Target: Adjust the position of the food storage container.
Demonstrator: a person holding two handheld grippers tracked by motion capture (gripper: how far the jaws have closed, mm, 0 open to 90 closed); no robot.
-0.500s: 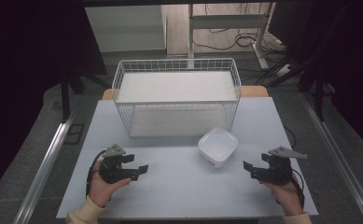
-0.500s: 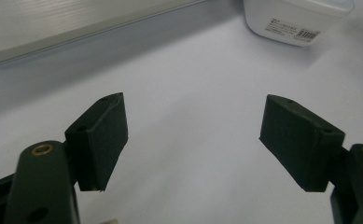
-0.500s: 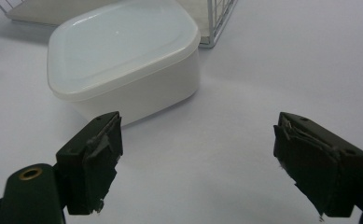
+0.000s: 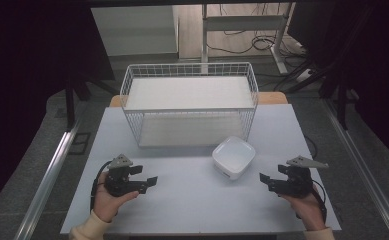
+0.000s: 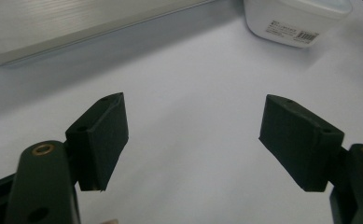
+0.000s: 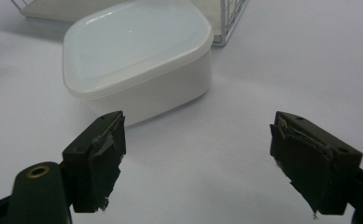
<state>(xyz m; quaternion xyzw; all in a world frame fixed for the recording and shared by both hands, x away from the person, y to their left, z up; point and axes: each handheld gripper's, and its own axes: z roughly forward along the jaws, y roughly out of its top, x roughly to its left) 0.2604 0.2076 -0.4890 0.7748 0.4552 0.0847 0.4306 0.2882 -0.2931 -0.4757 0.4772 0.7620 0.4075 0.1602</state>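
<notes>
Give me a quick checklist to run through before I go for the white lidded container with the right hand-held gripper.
1. Right hand-held gripper open: ok, jaws wide apart.
2. Nothing held in it: ok.
3. Path to the container: ok, only bare table between.
4. Lid seated: ok, it looks flush all round.
5. Room around the container: not ok at the back, the wire basket stands close behind.
6. Left hand-held gripper out of the way: ok, open and well off to the side.
</notes>
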